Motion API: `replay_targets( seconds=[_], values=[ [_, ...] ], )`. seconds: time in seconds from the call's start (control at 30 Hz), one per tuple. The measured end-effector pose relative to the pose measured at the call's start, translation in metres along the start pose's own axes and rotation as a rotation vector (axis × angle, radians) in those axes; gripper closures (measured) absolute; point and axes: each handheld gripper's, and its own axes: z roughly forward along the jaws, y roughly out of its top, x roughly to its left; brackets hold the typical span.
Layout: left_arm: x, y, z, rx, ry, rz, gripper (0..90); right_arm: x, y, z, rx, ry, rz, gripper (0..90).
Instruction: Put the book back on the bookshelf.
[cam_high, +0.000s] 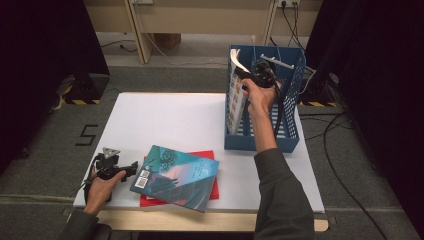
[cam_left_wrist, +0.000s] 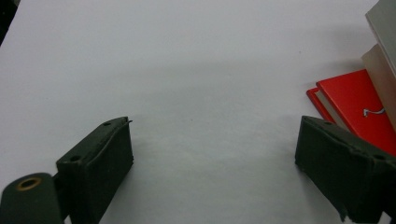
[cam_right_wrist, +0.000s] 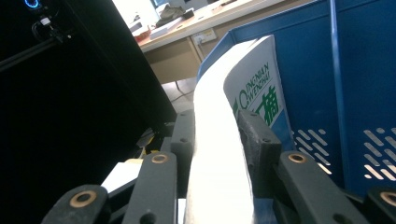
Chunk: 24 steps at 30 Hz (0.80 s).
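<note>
The right gripper (cam_high: 248, 76) is lowering a white book (cam_right_wrist: 219, 154) into the blue rack (cam_high: 290, 135) at far right, its fingers (cam_right_wrist: 257, 140) clamped on the book. The left gripper (cam_high: 131, 166) is resting wide open and empty on the surface (cam_high: 175, 120) beside the near books (cam_high: 175, 176). Next, the book likely needs seating upright in the rack's left slot before release.

Magazine (cam_right_wrist: 254, 93) cover: green "QINGNIAN WENZHAI", large Chinese character. Floor (cam_high: 50, 150): black taped "5" (cam_high: 86, 135).

Glossy paper magazine (cam_right_wrist: 254, 93), perforated blue plastic rack (cam_high: 290, 125), matt white tabletop (cam_high: 175, 120).
</note>
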Motion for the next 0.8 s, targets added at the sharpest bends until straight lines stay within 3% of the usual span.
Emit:
replay_targets(
  seconds=[0.23,0.8],
  values=[
    [0.0,0.0,0.0,-0.001,-0.001,0.0,10.1,0.006,-0.007,-0.005,0.036,0.032,-0.062,67.1],
    [0.0,0.0,0.0,0.0,-0.004,-0.003,10.3,0.013,-0.026,-0.016,0.041,0.079,-0.072,57.0]
  ],
)
